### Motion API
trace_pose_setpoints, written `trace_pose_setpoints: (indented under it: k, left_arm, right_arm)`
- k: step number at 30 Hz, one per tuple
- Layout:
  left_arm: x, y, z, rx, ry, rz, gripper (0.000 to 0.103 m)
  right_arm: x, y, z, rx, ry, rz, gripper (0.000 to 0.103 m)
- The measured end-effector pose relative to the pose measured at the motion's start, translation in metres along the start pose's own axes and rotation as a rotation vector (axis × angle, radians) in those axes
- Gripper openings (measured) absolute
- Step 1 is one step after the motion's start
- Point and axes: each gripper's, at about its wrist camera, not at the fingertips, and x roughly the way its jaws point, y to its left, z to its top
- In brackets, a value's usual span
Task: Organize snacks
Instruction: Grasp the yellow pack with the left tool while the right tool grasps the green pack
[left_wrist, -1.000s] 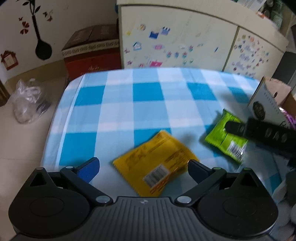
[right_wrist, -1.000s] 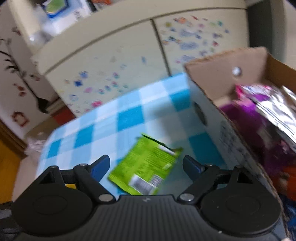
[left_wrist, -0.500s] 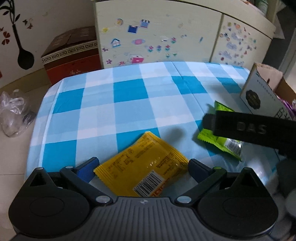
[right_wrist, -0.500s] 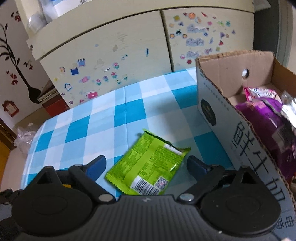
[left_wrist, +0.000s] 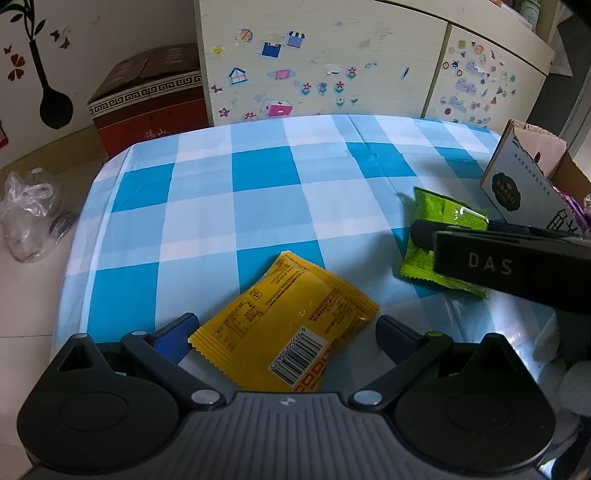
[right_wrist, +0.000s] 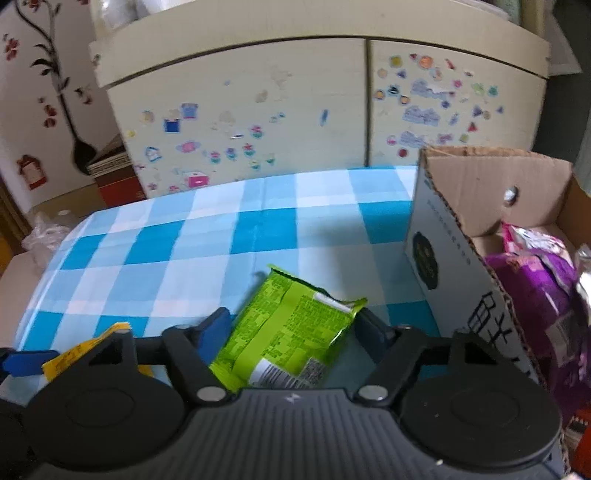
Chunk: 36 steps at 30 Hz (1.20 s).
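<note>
while the left gripper (left_wrist: 284, 328) straddles the yellow packet (left_wrist: 284, 328) (fingers spread), the right gripper (right_wrist: 293, 325) brackets the green packet (right_wrist: 288, 332), unclosed.

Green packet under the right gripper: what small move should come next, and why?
Probably close the right gripper on the green packet: its fingers flank the packet's edges, which lies flat on the checked cloth beside the cardboard box.

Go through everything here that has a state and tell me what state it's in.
Left gripper: open, straddling the yellow packet.
Right gripper: open, straddling the green packet.
Yellow snack packet: sealed, flat on tablecloth.
Green snack packet: sealed, flat.
Cardboard box: open-topped, holding purple packets.
</note>
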Motion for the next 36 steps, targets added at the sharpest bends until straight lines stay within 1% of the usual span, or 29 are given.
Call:
trace_pose_setpoints:
  k: [1,3,5,6,7,9,11,12,14,15,16,17,20,23,25,26,27,30,32,33,34,35,36]
  left_arm:
    - [-0.001,0.001,-0.001,-0.004,0.000,-0.006,0.100]
    - [-0.006,0.001,-0.003,-0.006,0.000,-0.006,0.091]
    - [-0.011,0.002,-0.006,-0.009,0.000,0.000,0.085]
    - [-0.014,0.004,-0.009,-0.026,0.007,-0.002,0.081]
    - [-0.017,0.006,-0.010,-0.043,0.009,0.004,0.080]
    - [-0.021,0.010,-0.015,-0.076,0.024,0.029,0.076]
    - [-0.025,0.014,-0.019,-0.107,0.020,0.033,0.076]
    - [-0.026,0.015,-0.021,-0.111,0.016,0.035,0.076]
    - [-0.028,0.017,-0.022,-0.122,0.006,0.028,0.076]
    - [-0.029,0.018,-0.022,-0.124,0.002,0.025,0.077]
    - [-0.030,0.019,-0.020,-0.123,-0.010,0.023,0.077]
    - [-0.031,0.020,-0.018,-0.116,-0.027,0.021,0.080]
    - [-0.033,0.017,-0.013,-0.071,-0.066,0.021,0.093]
    - [-0.024,0.010,-0.010,-0.006,-0.073,0.066,0.095]
    - [-0.014,0.008,-0.010,0.011,-0.049,0.067,0.097]
    - [-0.011,0.008,-0.011,0.009,-0.039,0.068,0.101]
    - [-0.010,0.009,-0.012,-0.005,-0.048,0.082,0.103]
    - [-0.006,0.010,-0.010,-0.024,-0.037,0.076,0.103]
    - [-0.007,0.008,-0.010,-0.017,-0.040,0.084,0.103]
    - [-0.007,0.007,-0.011,-0.014,-0.043,0.082,0.102]
    - [-0.008,0.007,-0.011,-0.016,-0.044,0.068,0.095]
    - [-0.009,0.008,-0.010,-0.029,-0.042,0.033,0.084]
    - [-0.012,0.008,-0.009,-0.038,-0.042,0.015,0.077]
  right_arm:
    - [-0.001,0.000,0.000,-0.007,0.002,0.010,0.068]
    - [-0.004,-0.002,-0.001,-0.015,0.007,0.043,0.067]
    - [-0.008,-0.007,-0.002,0.003,0.018,0.106,0.065]
    - [-0.009,-0.010,-0.003,0.014,0.025,0.133,0.064]
    - [-0.011,-0.011,-0.003,0.017,0.030,0.147,0.063]
    - [-0.015,-0.012,-0.005,0.007,0.035,0.140,0.061]
    - [-0.018,-0.012,-0.007,0.023,0.040,0.123,0.061]
    - [-0.019,-0.013,-0.008,0.039,0.043,0.125,0.064]
    - [-0.021,-0.015,-0.009,0.075,0.049,0.125,0.070]
    - [-0.022,-0.015,-0.010,0.091,0.052,0.117,0.078]
    - [-0.022,-0.015,-0.010,0.106,0.051,0.109,0.083]
    - [-0.022,-0.014,-0.010,0.111,0.048,0.106,0.083]
    - [-0.018,-0.007,-0.010,0.099,0.044,0.074,0.085]
    - [-0.014,0.001,-0.010,0.079,0.038,0.045,0.091]
    - [-0.012,0.008,-0.011,0.038,0.039,0.011,0.092]
    - [-0.010,0.012,-0.011,0.009,0.039,-0.009,0.092]
    - [-0.009,0.015,-0.012,-0.012,0.040,-0.021,0.092]
    - [-0.004,0.023,-0.015,-0.074,0.029,-0.061,0.091]
    - [-0.002,0.024,-0.016,-0.081,0.024,-0.073,0.091]
    - [-0.002,0.025,-0.016,-0.086,0.021,-0.075,0.090]
    - [-0.003,0.024,-0.016,-0.086,0.016,-0.071,0.085]
    - [-0.004,0.023,-0.016,-0.083,0.009,-0.071,0.082]
    - [-0.005,0.022,-0.015,-0.081,0.005,-0.073,0.073]
